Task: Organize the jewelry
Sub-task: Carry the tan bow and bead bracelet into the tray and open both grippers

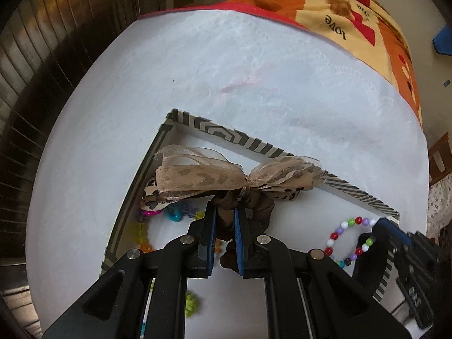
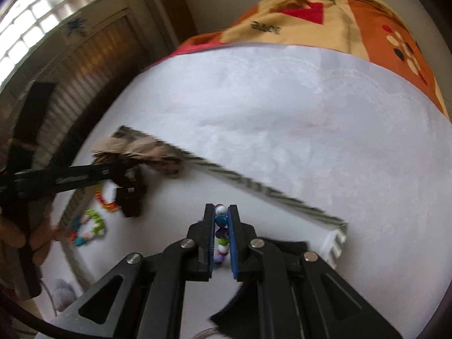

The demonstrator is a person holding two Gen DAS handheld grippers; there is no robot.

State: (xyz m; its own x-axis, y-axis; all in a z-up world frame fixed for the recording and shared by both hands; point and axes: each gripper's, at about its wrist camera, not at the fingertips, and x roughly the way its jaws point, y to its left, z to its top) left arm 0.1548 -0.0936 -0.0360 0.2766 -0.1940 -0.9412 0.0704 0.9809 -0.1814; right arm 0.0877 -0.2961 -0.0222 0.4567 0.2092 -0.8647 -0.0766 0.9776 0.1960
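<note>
My left gripper [image 1: 225,212] is shut on the brown band of a leopard-print bow hair tie [image 1: 226,179], held over the shallow white box with a black-and-white striped rim [image 1: 234,138]. At the right of the left wrist view, my right gripper [image 1: 380,227] grips a multicoloured bead bracelet [image 1: 343,226] above the box. In the right wrist view, my right gripper [image 2: 221,210] is shut on that bracelet [image 2: 221,231], beads stacked between the pads. The left gripper [image 2: 130,195] with the bow [image 2: 138,147] shows at the left, blurred.
Several bright bead pieces [image 1: 169,213] lie in the box's left part, seen too as coloured bracelets [image 2: 90,226]. The box sits on a white cloth [image 1: 197,70]. A patterned orange blanket [image 1: 353,14] lies beyond. A dark slatted wall [image 1: 42,70] is at the left.
</note>
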